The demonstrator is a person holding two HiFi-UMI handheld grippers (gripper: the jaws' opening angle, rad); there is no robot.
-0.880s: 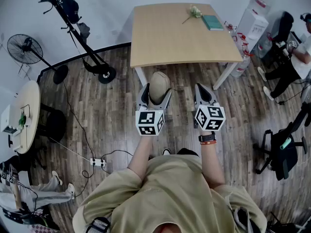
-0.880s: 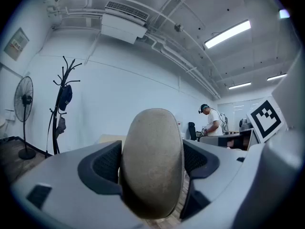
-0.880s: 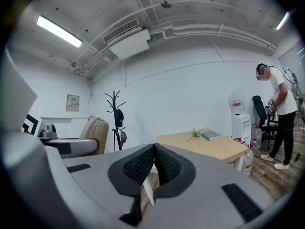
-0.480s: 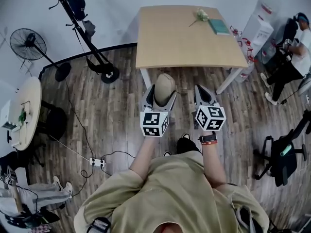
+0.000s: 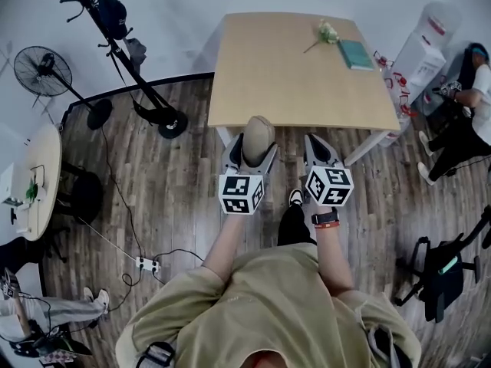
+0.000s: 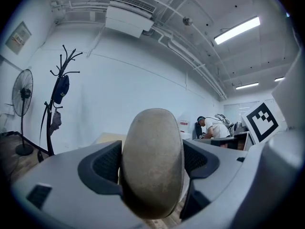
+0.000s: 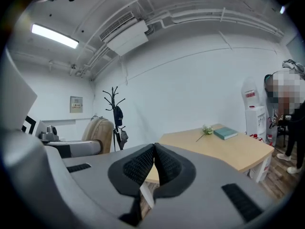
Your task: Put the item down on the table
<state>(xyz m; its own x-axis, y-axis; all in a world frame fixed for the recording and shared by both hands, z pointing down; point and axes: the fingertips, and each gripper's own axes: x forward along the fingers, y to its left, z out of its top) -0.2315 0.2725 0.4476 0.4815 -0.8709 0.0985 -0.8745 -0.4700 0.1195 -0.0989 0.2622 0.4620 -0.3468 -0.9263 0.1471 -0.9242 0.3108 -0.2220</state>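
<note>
Left claw (image 6: 151, 168): jaws wide apart, both pads (image 6: 107, 163) pressing on the flanks of the item (image 6: 153, 142), a tan, rounded oval held on end with its top poking above the jaws. The grip looks firm and centred.

Right claw (image 7: 153, 163): jaws closed tip to tip, nothing between them. It is level with the left claw, just beside it.

Position: in the head view the item sits at the near edge of the table (image 5: 307, 83), not clearly over the top yet. I cannot tell its height above the surface.

Table: near half is bare. A flower (image 5: 327, 31) and a book (image 5: 357, 54) lie at the far right, well apart from the item.

Notes for the put-down (judgement):
- Carry it forward until it is fully over bare wood, away from the edge.
- Lower until the underside touches before opening, with no drop.
- The rounded shape may rock or roll, so lay it on a broad side if possible.
- Open slowly and draw straight back.
- The right claw is not needed, so keep it clear.
</note>
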